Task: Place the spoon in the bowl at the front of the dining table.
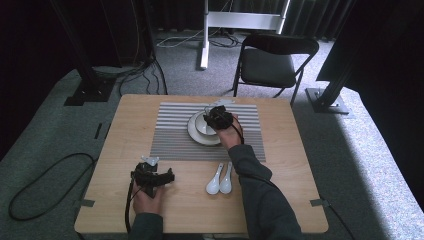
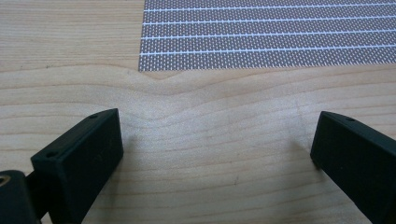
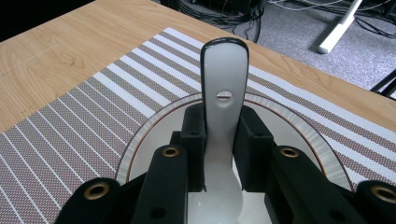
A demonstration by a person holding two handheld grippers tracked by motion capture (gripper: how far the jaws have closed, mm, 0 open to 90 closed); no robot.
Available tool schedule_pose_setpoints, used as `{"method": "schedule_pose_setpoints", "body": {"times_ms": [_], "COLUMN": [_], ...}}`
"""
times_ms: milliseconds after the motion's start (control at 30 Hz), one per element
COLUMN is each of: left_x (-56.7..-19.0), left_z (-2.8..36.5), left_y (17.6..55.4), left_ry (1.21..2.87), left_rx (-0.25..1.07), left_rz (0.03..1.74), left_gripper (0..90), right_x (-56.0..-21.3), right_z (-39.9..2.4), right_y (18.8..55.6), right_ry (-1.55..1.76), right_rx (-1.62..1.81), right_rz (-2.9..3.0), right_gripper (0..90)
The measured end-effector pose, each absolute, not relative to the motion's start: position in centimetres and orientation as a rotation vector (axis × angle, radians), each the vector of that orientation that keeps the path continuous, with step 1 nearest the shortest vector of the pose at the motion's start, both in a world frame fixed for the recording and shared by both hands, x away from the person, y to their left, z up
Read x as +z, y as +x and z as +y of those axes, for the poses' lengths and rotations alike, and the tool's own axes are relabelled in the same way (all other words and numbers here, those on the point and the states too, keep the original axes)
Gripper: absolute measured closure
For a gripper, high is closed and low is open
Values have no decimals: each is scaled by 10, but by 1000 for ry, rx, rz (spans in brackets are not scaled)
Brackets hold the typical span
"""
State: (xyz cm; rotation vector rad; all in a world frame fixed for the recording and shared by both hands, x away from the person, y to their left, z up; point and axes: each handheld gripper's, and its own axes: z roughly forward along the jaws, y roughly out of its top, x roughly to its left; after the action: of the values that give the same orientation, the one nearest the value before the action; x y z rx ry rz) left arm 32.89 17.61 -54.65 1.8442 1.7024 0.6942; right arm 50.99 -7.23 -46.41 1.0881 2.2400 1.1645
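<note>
A white plate (image 1: 194,134) with a white bowl (image 1: 202,124) on it sits on the grey striped placemat (image 1: 172,135). My right gripper (image 1: 216,117) hovers over the bowl, shut on a white ceramic spoon (image 3: 223,88) whose handle rises between the pads (image 3: 194,140) above the plate (image 3: 140,144). Two more white spoons (image 1: 220,181) lie side by side on the bare wood in front of the mat. My left gripper (image 1: 150,176) rests near the table's front left, open, its fingers (image 2: 84,154) wide apart over bare wood just short of the placemat (image 2: 266,32).
The wooden table (image 1: 120,150) stands on grey carpet. A black folding chair (image 1: 272,62) stands behind it, with a white frame leg (image 1: 204,35) and cables (image 1: 45,185) on the floor around it.
</note>
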Motion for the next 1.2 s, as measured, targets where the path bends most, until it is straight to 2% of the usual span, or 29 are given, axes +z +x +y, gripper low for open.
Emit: {"method": "schedule_pose_setpoints", "body": {"times_ms": [1200], "left_x": [-546], "left_z": [175], "left_y": [329], "left_ry": [1854], "left_rx": [689], "left_rz": [1691], "left_gripper": [26], "right_x": [-464], "right_z": [-41], "right_y": [519], "right_ry": [969], "right_rx": [1003], "right_rz": [2337], "right_gripper": [756]}}
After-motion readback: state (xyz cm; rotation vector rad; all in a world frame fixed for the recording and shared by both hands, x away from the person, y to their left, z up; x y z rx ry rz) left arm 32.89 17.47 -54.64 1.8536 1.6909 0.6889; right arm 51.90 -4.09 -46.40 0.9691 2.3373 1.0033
